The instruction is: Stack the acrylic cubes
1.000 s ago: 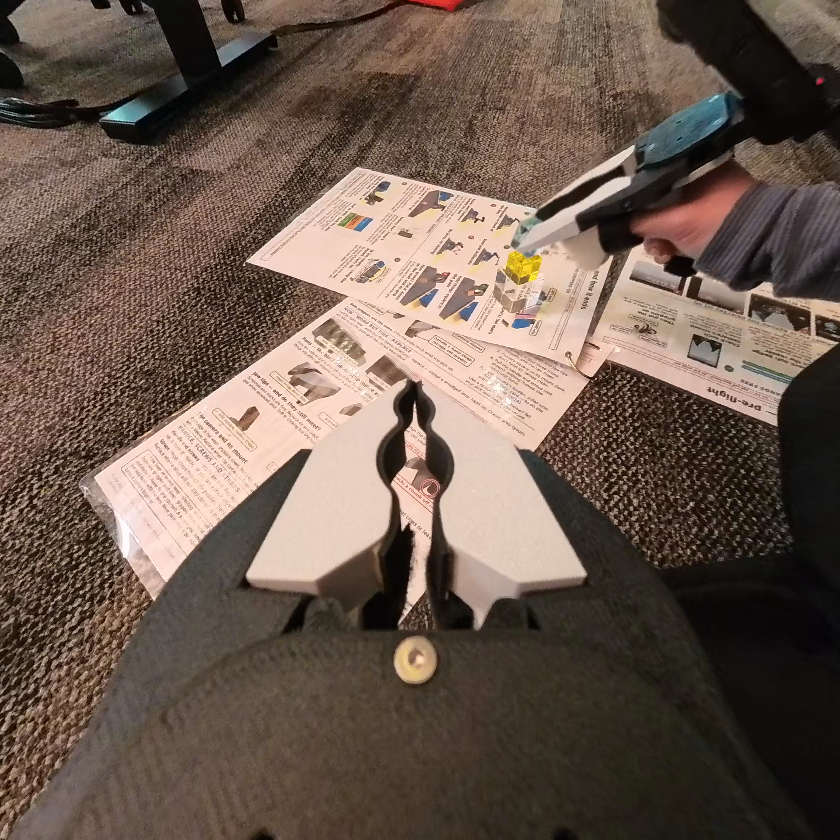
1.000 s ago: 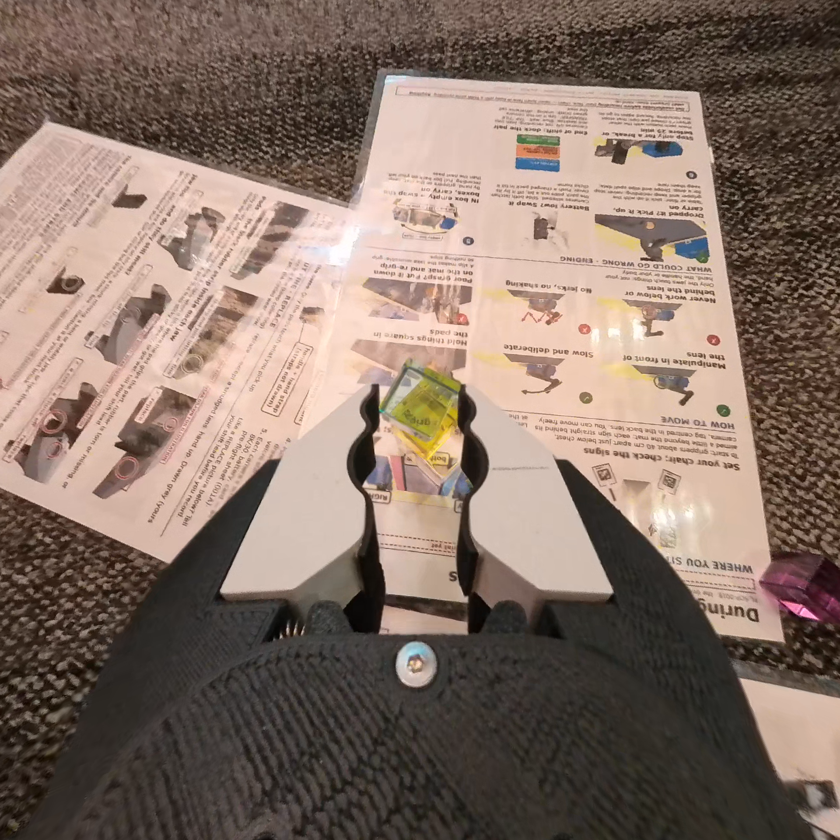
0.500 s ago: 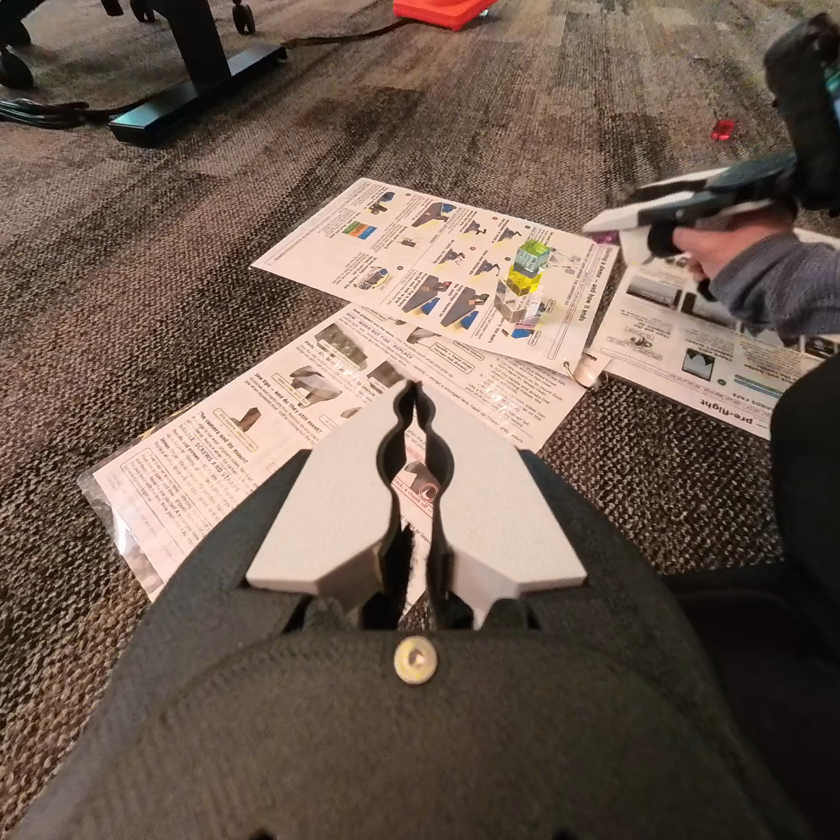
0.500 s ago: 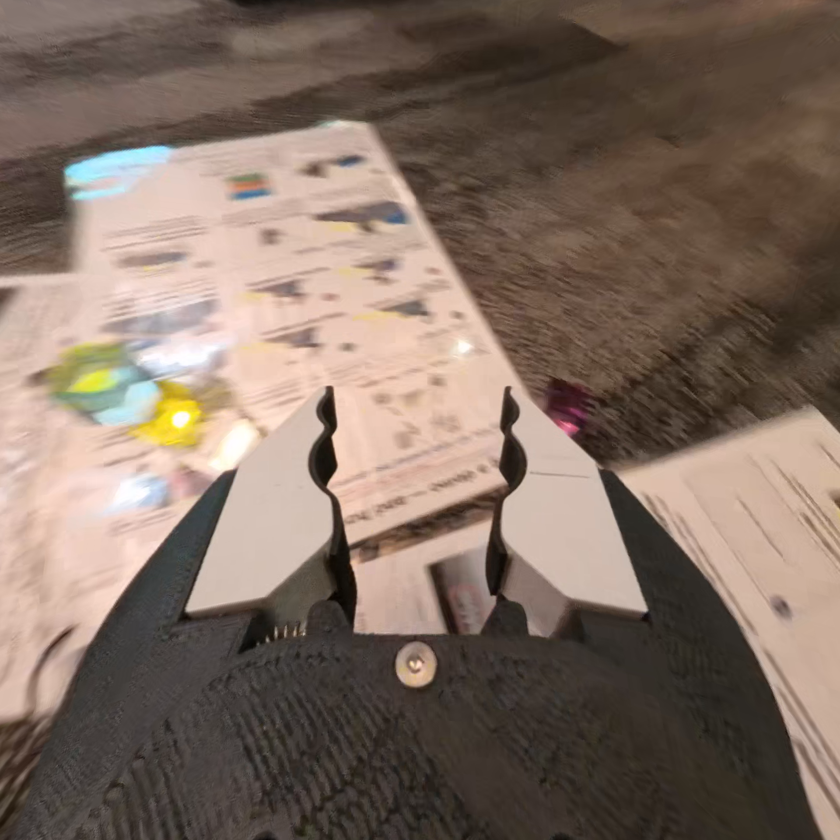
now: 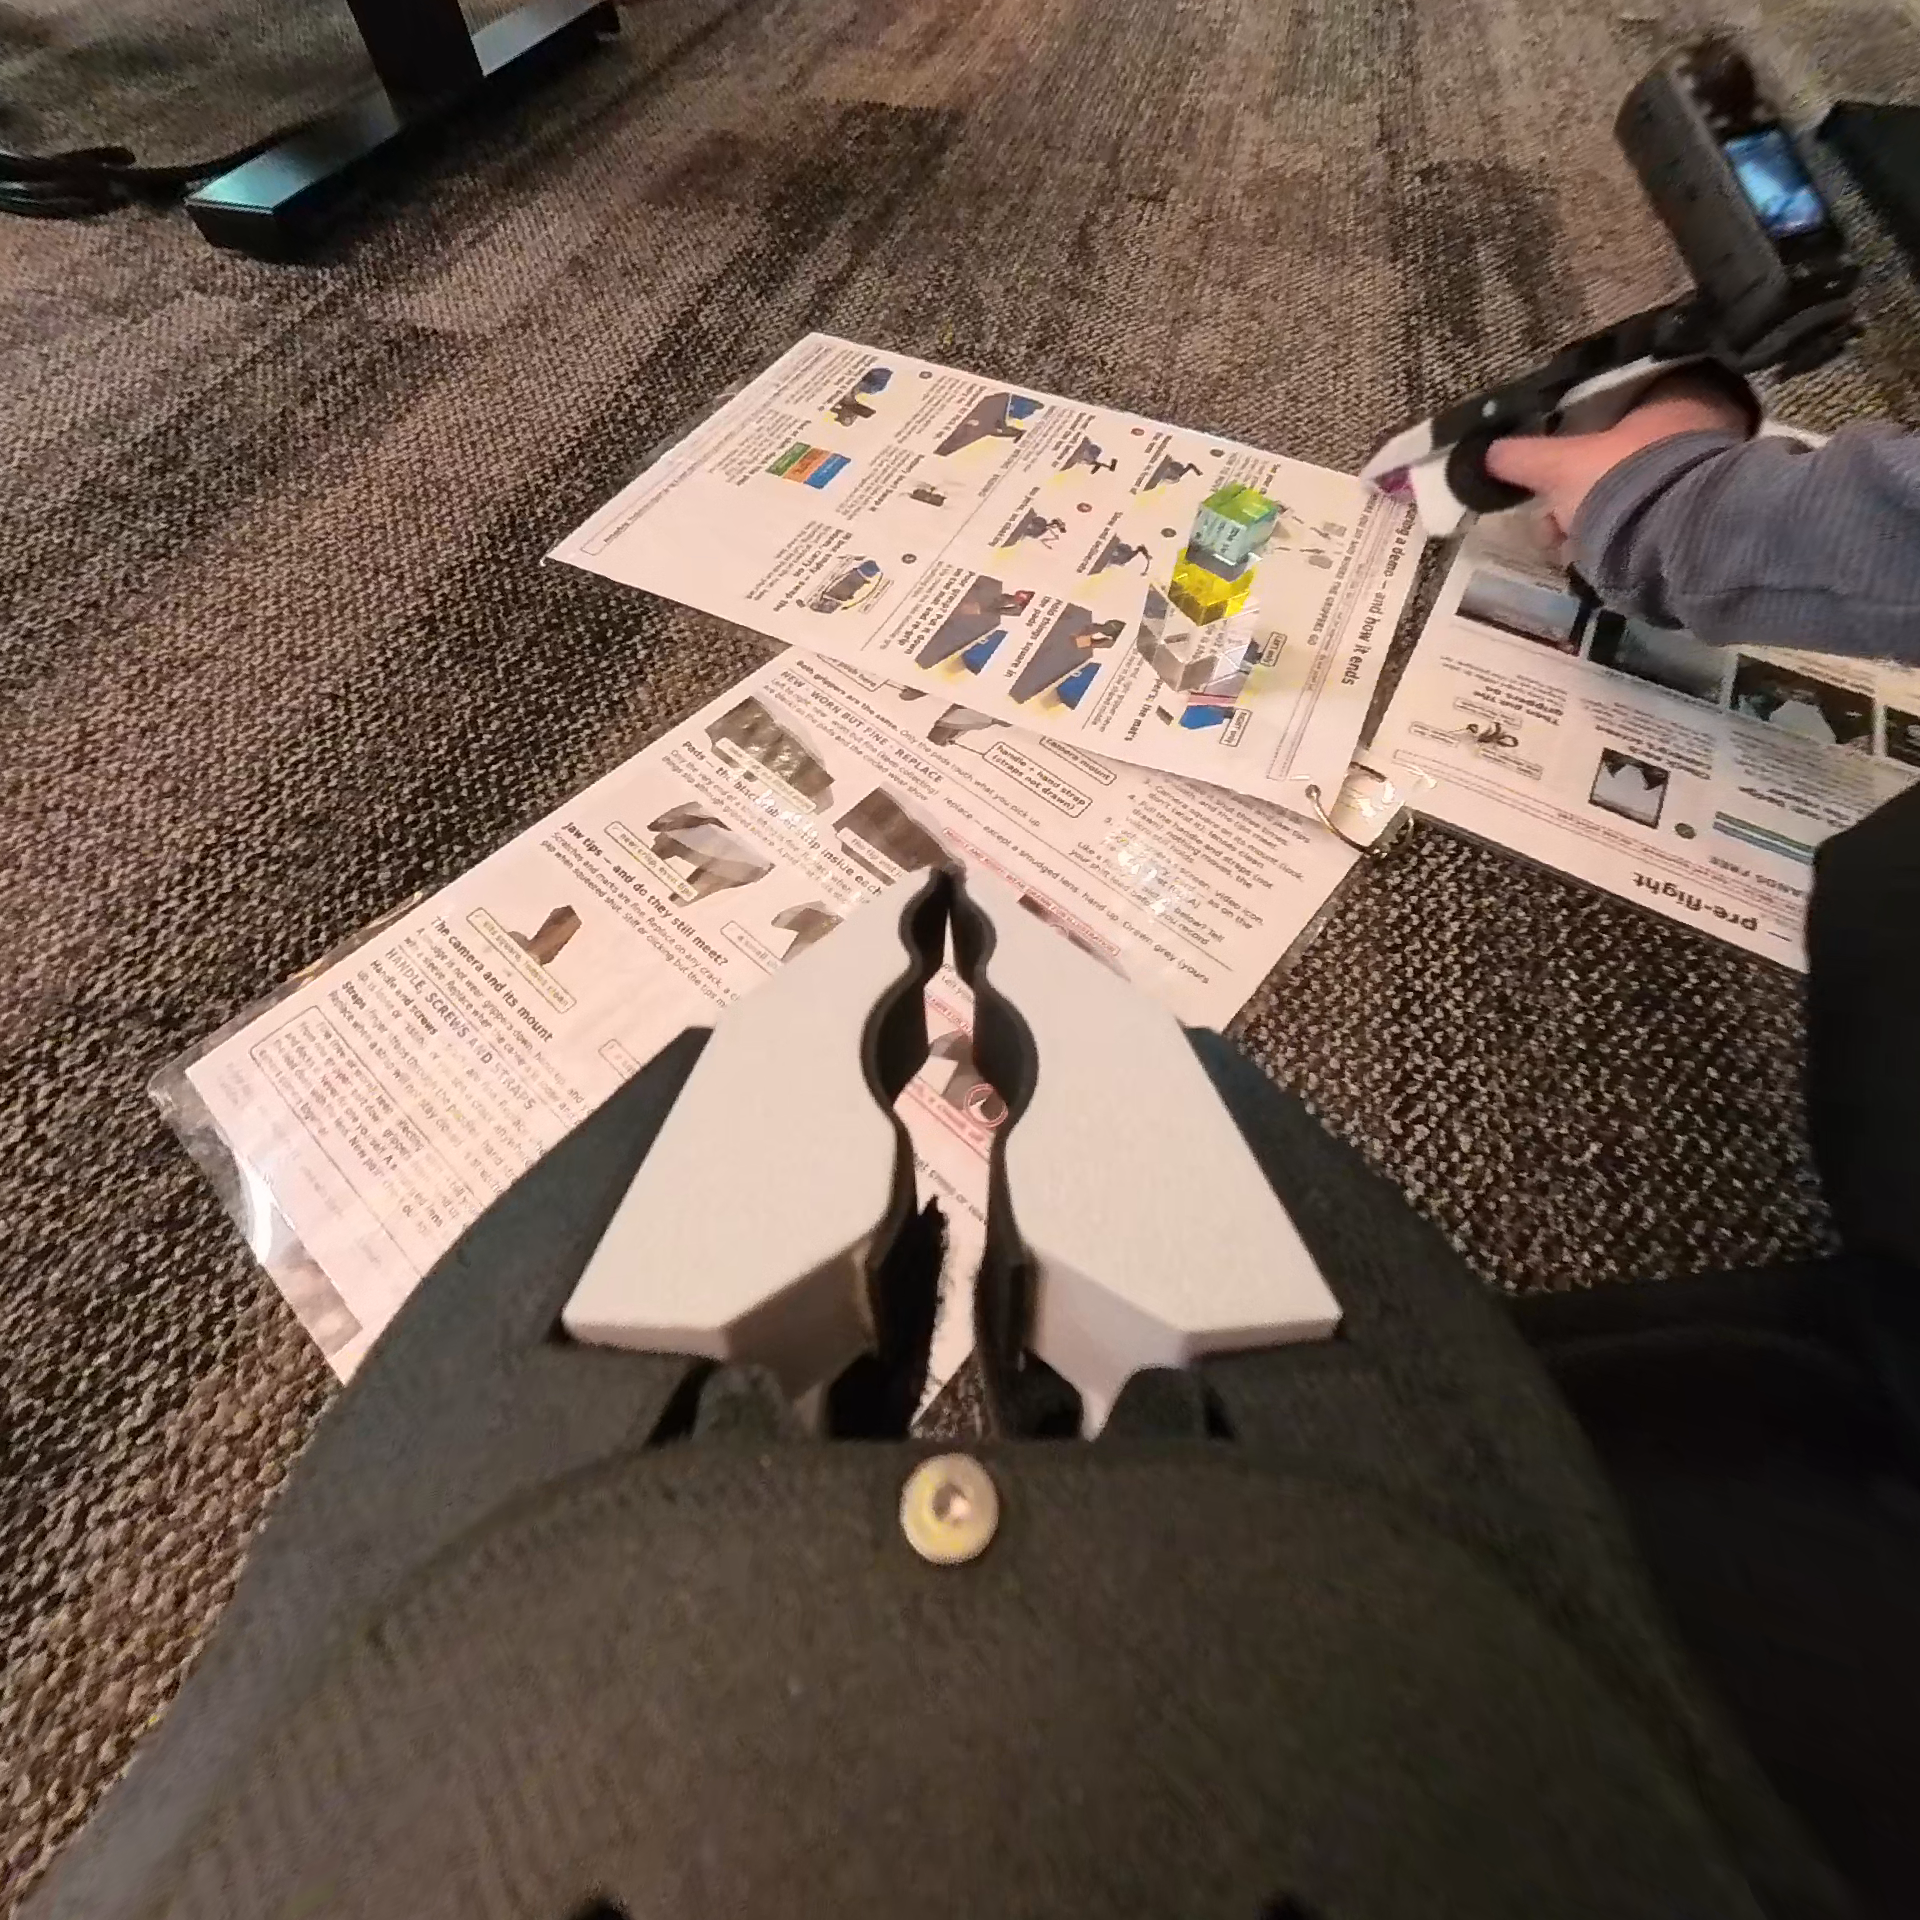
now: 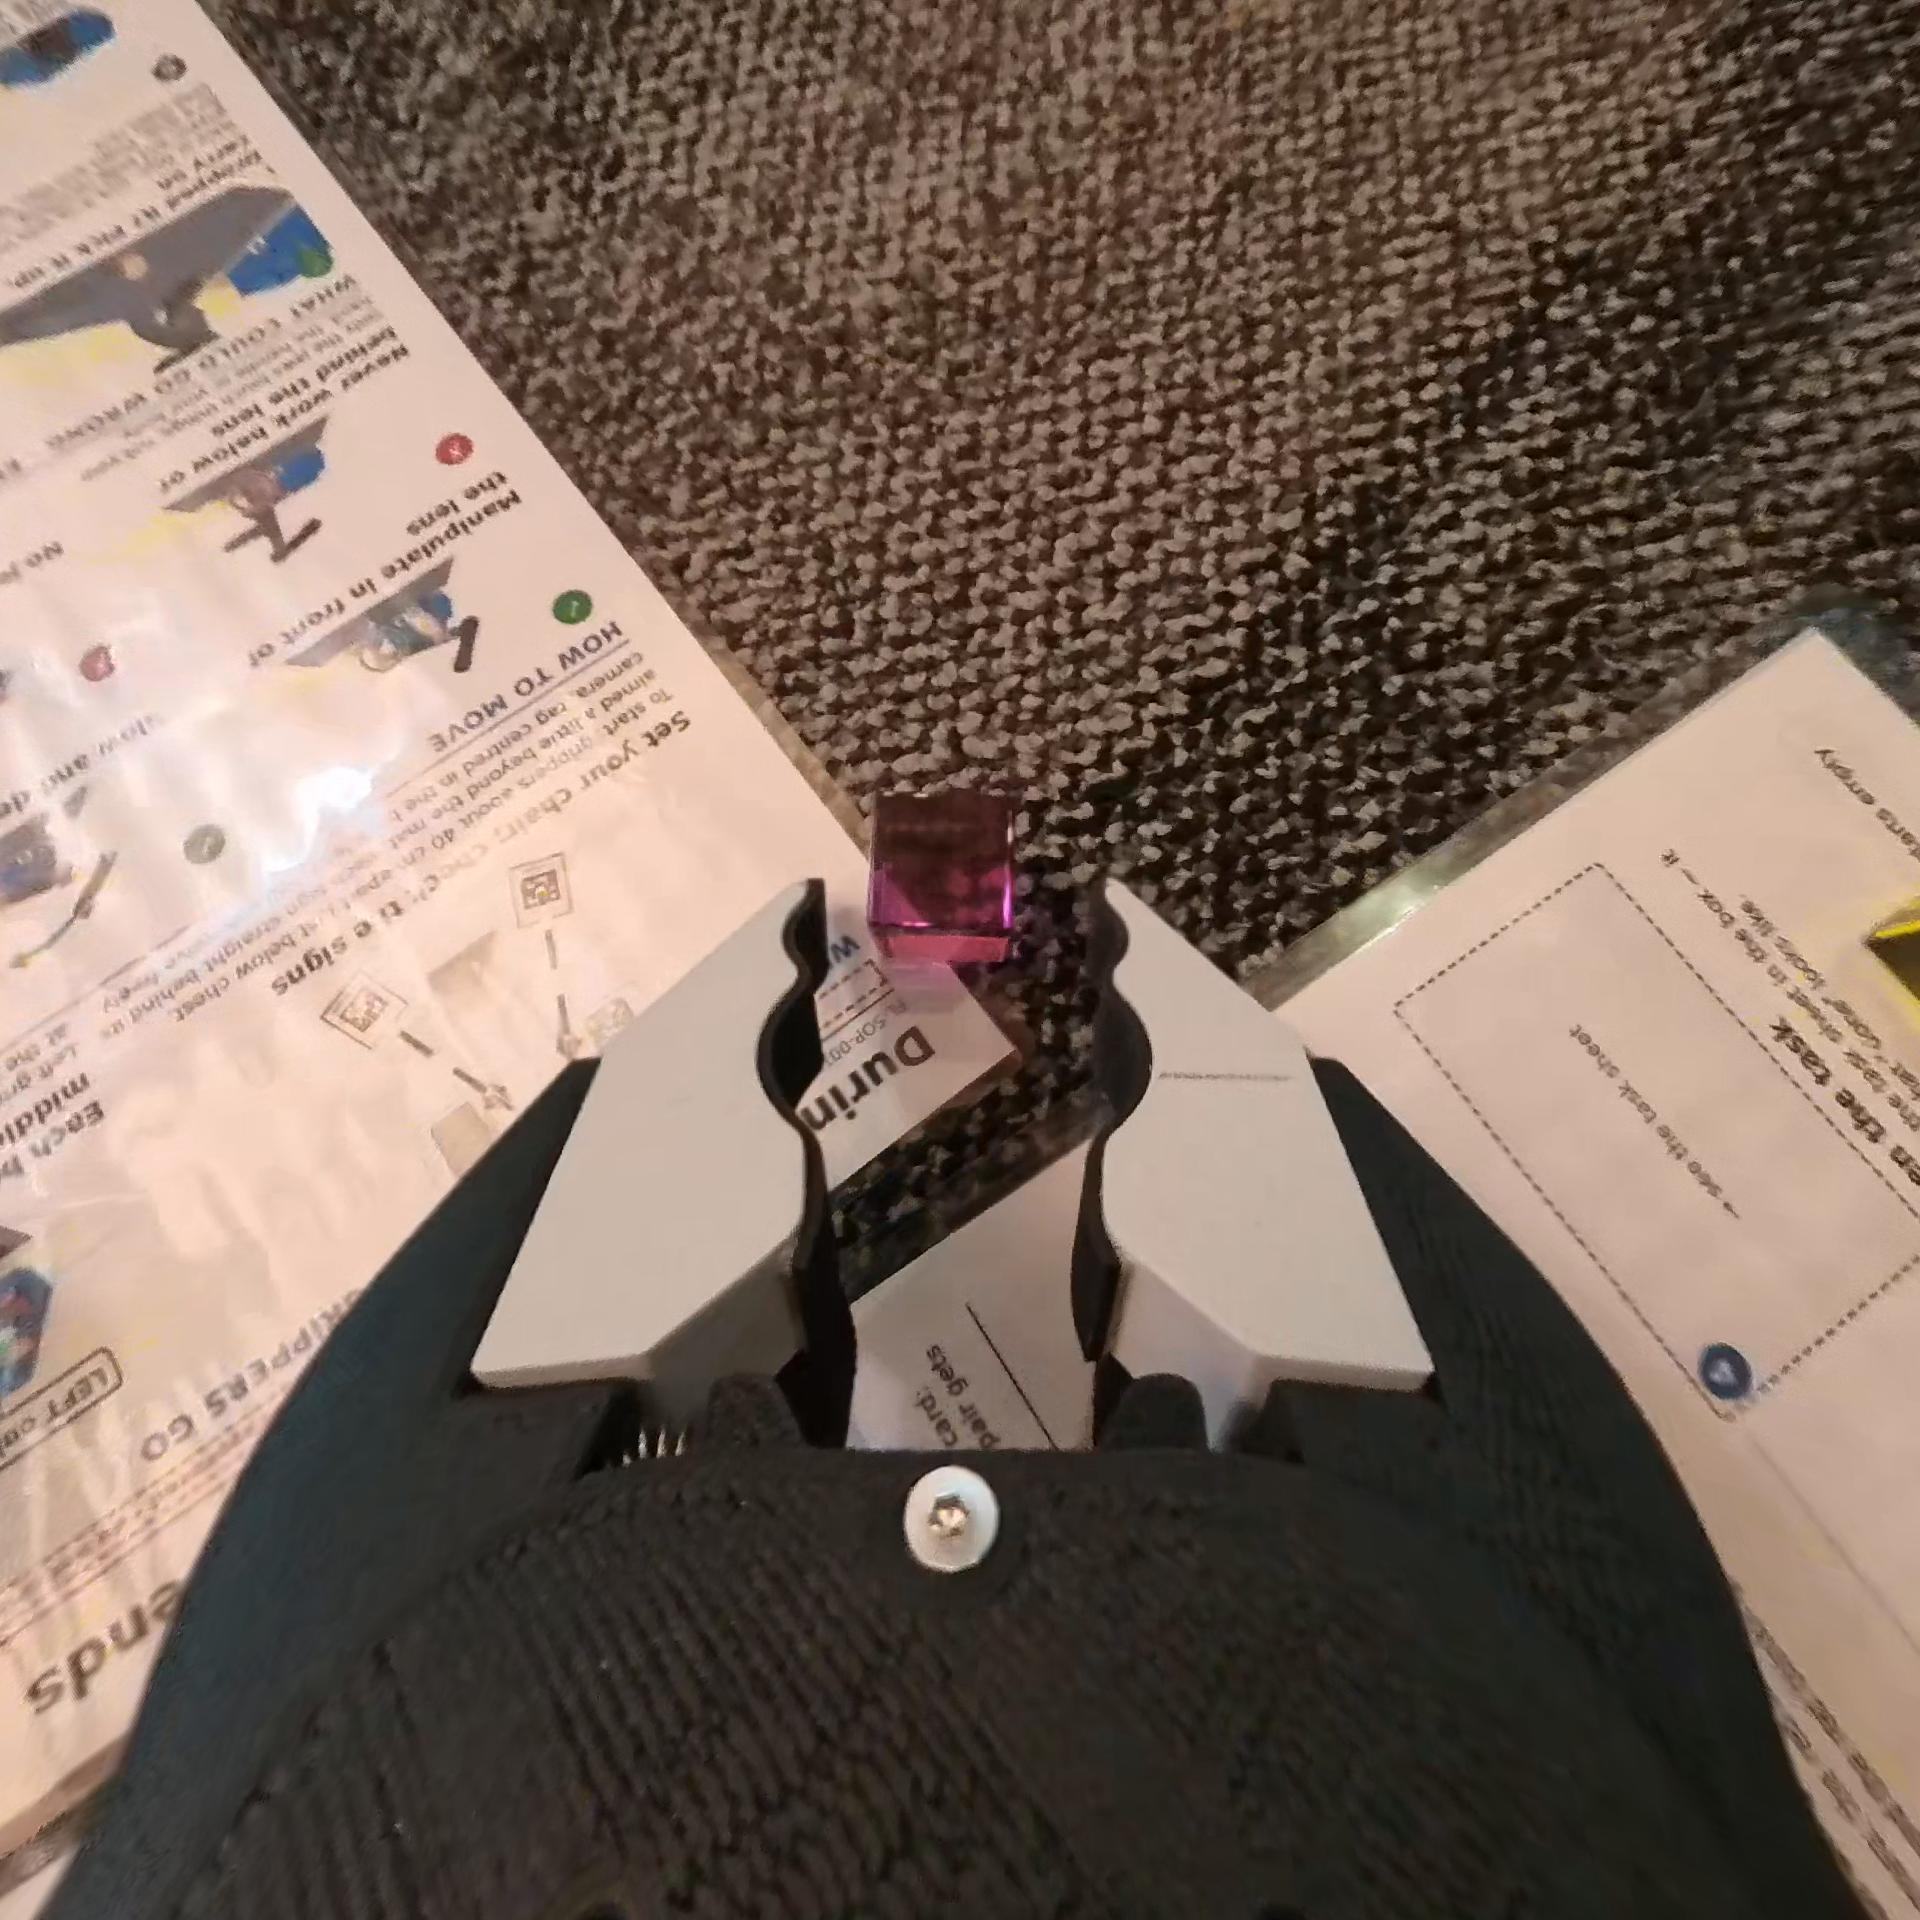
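Away from the block stack [image 5: 1224, 561], the right gripper [image 6: 961, 914] has swung to a purple cube [image 6: 940, 888]. Its fingers stand apart, cube just ahead between the tips. Left gripper [image 5: 948, 883] rests closed, empty.

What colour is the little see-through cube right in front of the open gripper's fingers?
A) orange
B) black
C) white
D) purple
D: the purple cube sits on the carpet by a sheet's corner, just ahead of the right gripper, whose fingers stand apart and do not touch it.
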{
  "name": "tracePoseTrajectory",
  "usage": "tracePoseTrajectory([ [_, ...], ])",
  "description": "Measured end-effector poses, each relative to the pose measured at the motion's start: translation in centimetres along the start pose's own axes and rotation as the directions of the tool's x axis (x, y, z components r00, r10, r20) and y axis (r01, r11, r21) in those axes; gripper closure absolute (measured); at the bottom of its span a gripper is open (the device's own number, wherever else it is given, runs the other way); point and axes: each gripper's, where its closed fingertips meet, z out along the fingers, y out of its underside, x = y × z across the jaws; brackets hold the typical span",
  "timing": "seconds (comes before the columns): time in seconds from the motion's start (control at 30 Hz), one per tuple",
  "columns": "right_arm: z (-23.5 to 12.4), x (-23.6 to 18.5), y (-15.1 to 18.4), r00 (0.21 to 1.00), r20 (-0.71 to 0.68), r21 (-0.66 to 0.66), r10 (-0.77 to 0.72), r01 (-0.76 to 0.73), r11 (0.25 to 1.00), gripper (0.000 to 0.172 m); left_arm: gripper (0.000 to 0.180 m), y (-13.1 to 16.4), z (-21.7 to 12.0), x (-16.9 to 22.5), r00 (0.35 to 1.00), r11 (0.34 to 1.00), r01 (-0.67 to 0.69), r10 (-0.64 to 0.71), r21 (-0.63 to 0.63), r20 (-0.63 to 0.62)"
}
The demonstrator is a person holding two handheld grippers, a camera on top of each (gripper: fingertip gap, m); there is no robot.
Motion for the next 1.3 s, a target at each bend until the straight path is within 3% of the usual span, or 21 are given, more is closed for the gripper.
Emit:
tracePoseTrajectory([
  [0.03, 0.1, -0.1, 0.2, 1.000, 0.007, -0.005, -0.012, 0.012, 1.000, 0.126, 0.180, 0.1, 0.0, 0.0, 1.000, 1.000, -0.002, 0.002, -0.004, 0.002],
  [0.1, -0.1, -0.1, 0.2, 0.999, 0.005, 0.010, -0.034, 0.034, 0.999, 0.147, 0.180, 0.2, 0.1, 0.1, 1.000, 1.000, -0.011, 0.011, -0.013, 0.000],
  [0.2, -1.1, -1.4, -0.1, 0.997, 0.056, 0.023, -0.057, 0.055, 0.998, 0.148, 0.180, 0.3, 0.2, 0.1, 1.000, 1.000, -0.018, 0.018, -0.017, 0.001],
  [0.3, -4.0, -4.6, -2.1, 0.973, 0.187, 0.119, -0.134, 0.113, 0.986, 0.147, 0.180, 0.0, -0.1, 0.1, 1.000, 1.000, -0.011, 0.011, -0.004, 0.007],
  [0.43, -9.6, -11.5, -4.0, 0.820, 0.490, 0.231, -0.297, 0.206, 0.951, 0.147, 0.180, -0.5, -0.7, 0.0, 1.000, 1.000, -0.003, 0.002, 0.026, 0.014],
  [0.57, -13.0, -16.6, -2.9, 0.676, 0.610, 0.272, -0.414, 0.312, 0.910, 0.147, 0.180, -0.6, -0.9, 0.1, 1.000, 0.999, -0.005, 0.005, 0.036, 0.013],
  [0.77, -13.9, -20.1, -2.0, 0.612, 0.624, 0.280, -0.485, 0.404, 0.871, 0.147, 0.180, -0.8, -1.1, 0.1, 1.000, 0.999, -0.003, 0.003, 0.046, 0.013],
  [0.97, -13.5, -21.1, -1.3, 0.602, 0.578, 0.282, -0.551, 0.486, 0.827, 0.147, 0.180, -1.0, -1.2, 0.0, 1.000, 0.998, 0.001, -0.002, 0.056, 0.016],
  [1.3, -12.4, -21.5, -0.3, 0.611, 0.569, 0.263, -0.550, 0.499, 0.826, 0.145, 0.180, -1.0, -1.1, 0.0, 1.000, 0.998, 0.001, -0.002, 0.056, 0.016],
])
